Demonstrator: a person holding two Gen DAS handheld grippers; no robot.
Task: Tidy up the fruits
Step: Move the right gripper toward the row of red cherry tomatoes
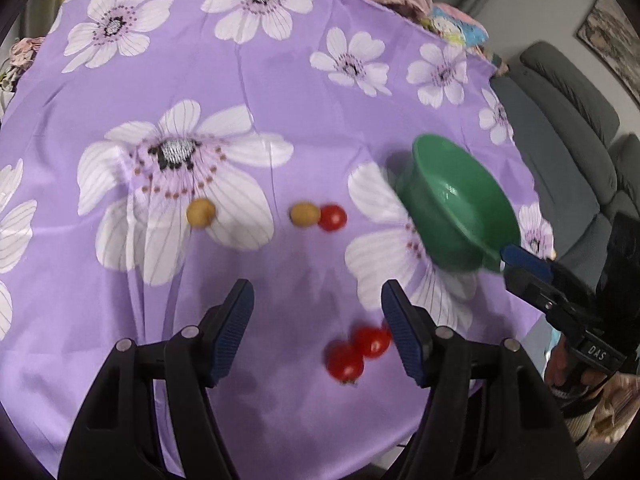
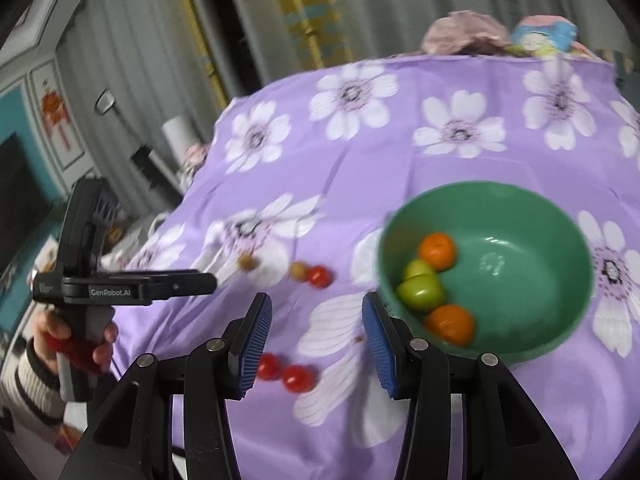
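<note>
We are in the middle of putting the fruit into the green bowl (image 2: 520,216), and every place we give is told from that bowl. Closest to us, our left gripper (image 1: 318,330) hangs over the purple flower cloth (image 1: 280,80) on the bench with its jaws wide apart and nothing between them. Our right gripper (image 2: 316,344) is spread wide too and holds nothing; in the left view one blue tip seems to sit right by the bowl's near rim, but we cannot tell if it touches. On our side of the bowl and to its left, two red tomatoes (image 1: 358,354) lie touching each other, right by the left gripper's right finger. They look like the next fruit to pick up. Inside the bowl we can see two oranges (image 2: 438,251) and two green fruits (image 2: 421,291) bunched at the side near us, so some sorting is done. Further off, to the left of the bowl, a third tomato (image 1: 333,218) sits against a small yellow-brown fruit (image 1: 304,213). Another yellow-brown fruit (image 1: 201,212) lies alone, further left again, well apart from the bowl. We think the next move is to bring the left jaws down around one of the near tomatoes and close softly, because they are round and could roll or squash. Since the pair touch, we may bump the other one away. Then we carry it right to the bowl.
</note>
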